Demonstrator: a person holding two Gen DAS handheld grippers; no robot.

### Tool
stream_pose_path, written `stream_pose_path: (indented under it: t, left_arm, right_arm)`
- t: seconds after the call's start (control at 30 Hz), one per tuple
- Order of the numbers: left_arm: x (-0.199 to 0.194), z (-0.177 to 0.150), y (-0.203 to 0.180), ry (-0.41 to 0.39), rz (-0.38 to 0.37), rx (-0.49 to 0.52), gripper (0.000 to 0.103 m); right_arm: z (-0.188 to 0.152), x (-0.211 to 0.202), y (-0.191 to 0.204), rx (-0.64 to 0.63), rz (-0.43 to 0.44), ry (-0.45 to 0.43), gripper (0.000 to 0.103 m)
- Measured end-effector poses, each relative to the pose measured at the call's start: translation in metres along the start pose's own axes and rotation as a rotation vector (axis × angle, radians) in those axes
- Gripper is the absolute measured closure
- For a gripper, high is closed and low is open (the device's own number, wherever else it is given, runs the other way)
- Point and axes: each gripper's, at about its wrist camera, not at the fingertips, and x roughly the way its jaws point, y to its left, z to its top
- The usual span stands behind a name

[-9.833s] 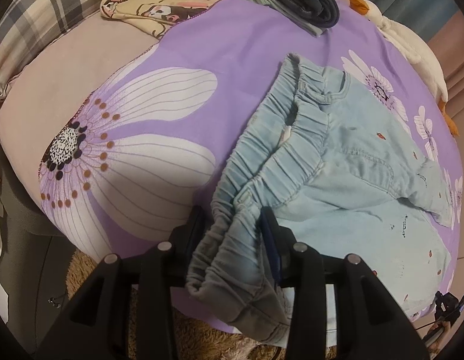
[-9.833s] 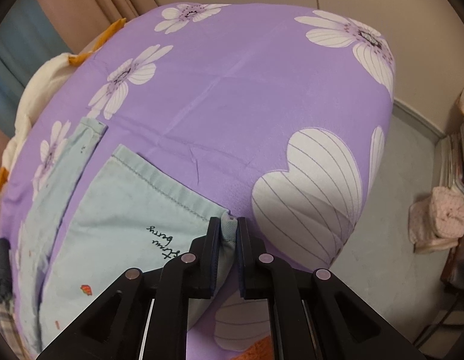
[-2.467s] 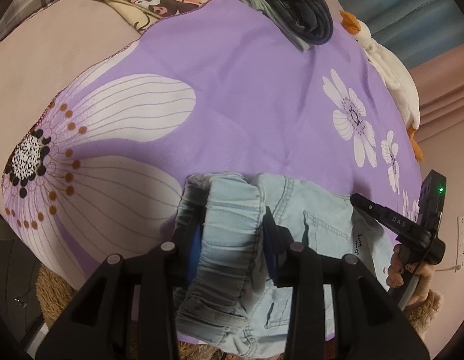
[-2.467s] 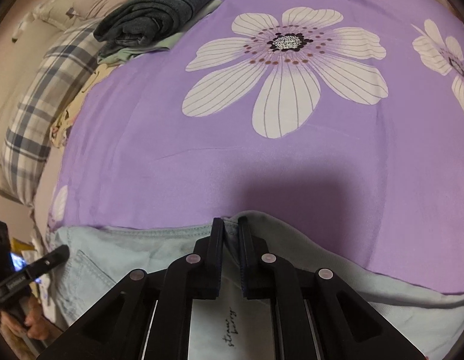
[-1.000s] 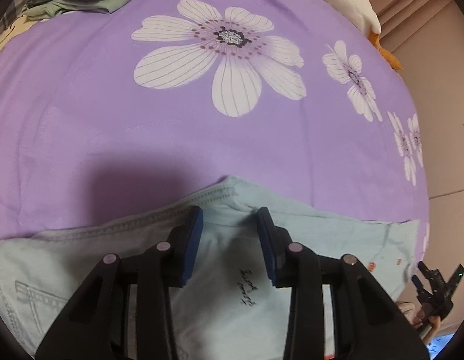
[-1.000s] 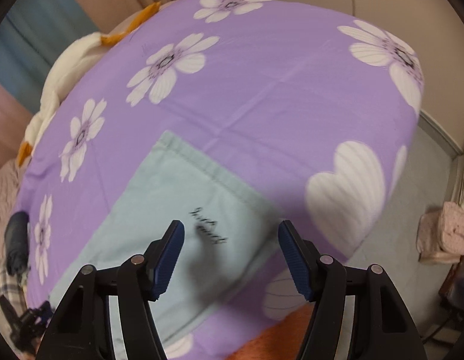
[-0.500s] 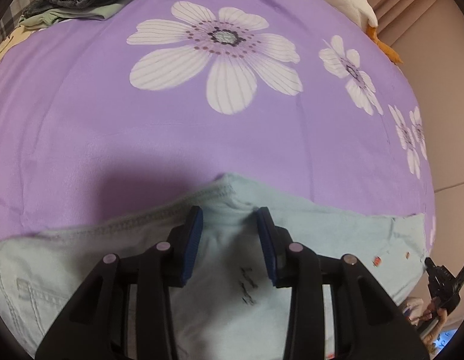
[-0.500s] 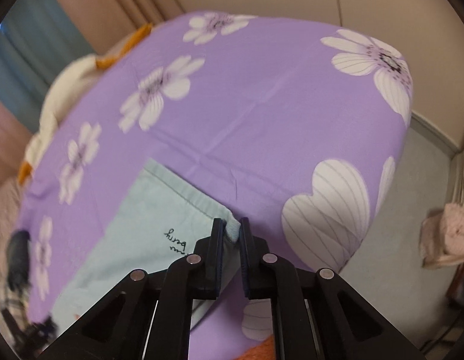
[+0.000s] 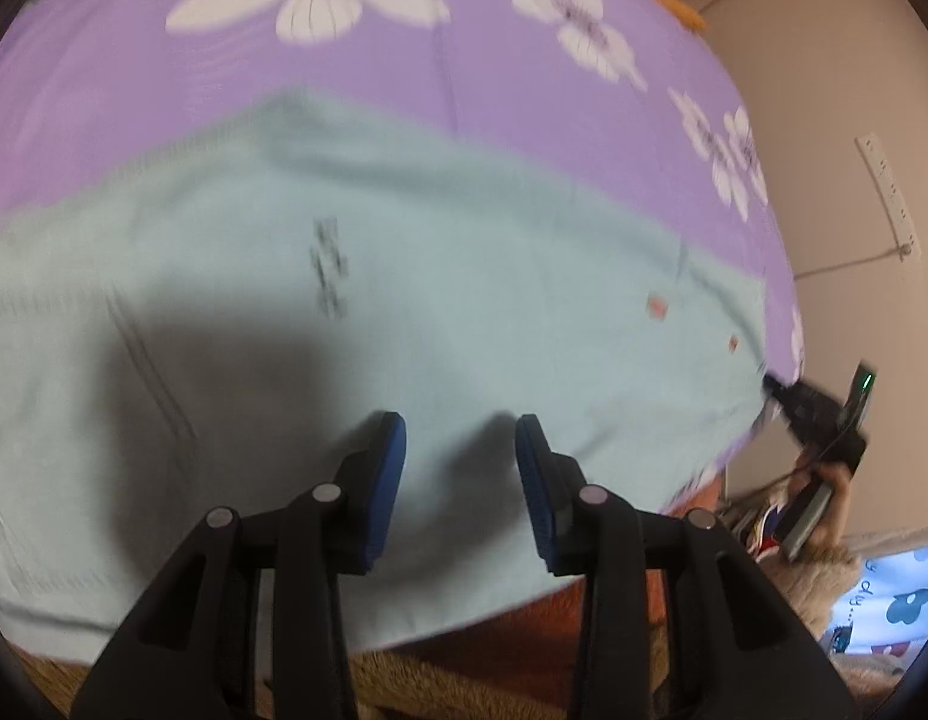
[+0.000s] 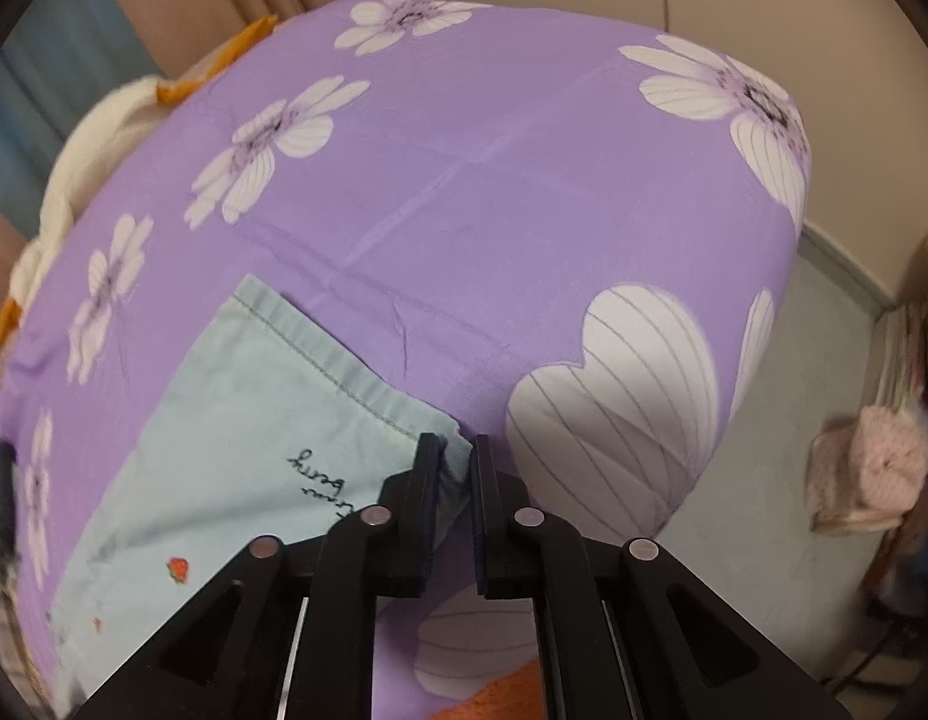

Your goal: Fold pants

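Left wrist view first: it's blurry, but the pants [image 9: 404, 276] are spread flat as a pale blue slab along the near edge of the bed [image 9: 134, 90], running out toward its right-hand corner, some of it draping over the near edge. The left gripper [image 9: 461, 450] hangs over the middle of the cloth with its blue pads partly apart and nothing pinched between them, just cloth lying underneath. Off at the right end of the pants you can make out the other gripper, with the person's hand [image 9: 824, 480] on it.

Right wrist view: the hem end of the leg sits near the bed's front corner, stitched hem line running across. The right gripper [image 10: 455, 480] has just snapped closed, jaws down to a narrow slit, and the corner of the hem is bunched between the pads, so it's got hold of the pants.

Handling-wise, my guess: this is thin, soft denim-ish cloth, light and floppy, zero stiffness. It'll sag and fold wherever it isn't supported, and a one-corner grip will let the rest trail. Not fragile, not very slippery on those ribbed pads. I'd grab at the doubled, stitched bits, meaning the hem corners and the waistband, since those give the pads something thick. The left one probably wants the near edge of the cloth, not the flat middle.
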Motion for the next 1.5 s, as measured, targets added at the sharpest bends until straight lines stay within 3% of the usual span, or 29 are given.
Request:
stream_pose_path:
  t: [0.07, 0.1, 0.13, 0.2, 0.37, 0.47, 0.5, 0.53, 0.6, 0.67, 0.97, 1.07, 1.13, 1.2, 1.3, 1.43, 1.47, 1.5]
  left_arm:
    - [0.003, -0.007, 0.001, -0.019, 0.011, 0.010, 0.065]
    - [0.002, -0.010, 0.002, -0.027, 0.010, 0.007, 0.065]
    - [0.002, -0.011, 0.003, -0.023, 0.007, -0.004, 0.065]
    - [0.004, -0.012, 0.004, -0.020, 0.003, -0.014, 0.065]
    - [0.004, -0.017, 0.004, -0.019, -0.004, -0.025, 0.065]
    - [0.003, -0.023, 0.002, -0.019, 0.000, -0.022, 0.065]
    - [0.003, -0.024, 0.002, -0.020, 0.002, -0.020, 0.065]
    - [0.003, -0.025, 0.002, -0.020, 0.004, -0.018, 0.065]
    - [0.002, -0.027, 0.002, -0.020, 0.009, -0.015, 0.065]
    - [0.002, -0.027, 0.002, -0.018, 0.012, -0.012, 0.065]
    - [0.002, -0.026, 0.003, -0.013, 0.012, -0.018, 0.065]
    - [-0.001, -0.022, 0.001, 0.004, 0.015, -0.018, 0.063]
    - [-0.007, -0.020, -0.007, -0.012, 0.003, 0.007, 0.058]
    - [-0.012, -0.018, -0.021, -0.046, -0.013, 0.058, 0.043]
    - [-0.008, -0.016, -0.034, -0.041, -0.030, 0.102, 0.042]
    - [0.011, -0.014, -0.041, 0.016, -0.043, 0.113, 0.042]
    - [0.013, -0.015, -0.042, 0.022, -0.036, 0.117, 0.042]
    - [0.017, -0.015, -0.044, 0.025, -0.023, 0.128, 0.042]
  right_arm:
    - [0.007, -0.007, 0.003, -0.008, -0.003, 0.005, 0.090]
    - [0.012, -0.012, 0.006, -0.013, 0.012, -0.006, 0.080]
    - [0.019, -0.017, 0.010, -0.022, 0.043, -0.018, 0.059]
    - [0.031, -0.018, 0.021, -0.037, 0.100, -0.029, 0.041]
    - [0.053, 0.012, 0.062, -0.125, 0.189, 0.006, 0.041]
    - [0.062, 0.041, 0.073, -0.113, 0.174, 0.055, 0.042]
    - [0.063, 0.047, 0.076, -0.119, 0.150, 0.051, 0.050]
    - [0.063, 0.051, 0.077, -0.121, 0.159, 0.050, 0.069]
    - [0.064, 0.048, 0.079, -0.106, 0.224, 0.046, 0.091]
    - [0.065, 0.040, 0.082, -0.119, 0.180, -0.006, 0.093]
    - [0.067, 0.057, 0.078, -0.093, 0.192, 0.006, 0.093]
    - [0.067, 0.034, 0.066, -0.068, 0.175, -0.007, 0.074]
    - [0.060, 0.012, 0.053, -0.064, 0.183, -0.047, 0.056]
    - [0.052, -0.007, 0.039, -0.068, 0.186, -0.078, 0.049]
    - [0.034, -0.027, 0.008, -0.029, 0.160, -0.092, 0.049]
    - [0.013, -0.020, -0.017, 0.019, 0.207, -0.027, 0.049]
    - [0.009, -0.016, -0.020, 0.011, 0.222, -0.021, 0.053]
    - [0.007, -0.013, -0.020, 0.015, 0.222, -0.015, 0.064]
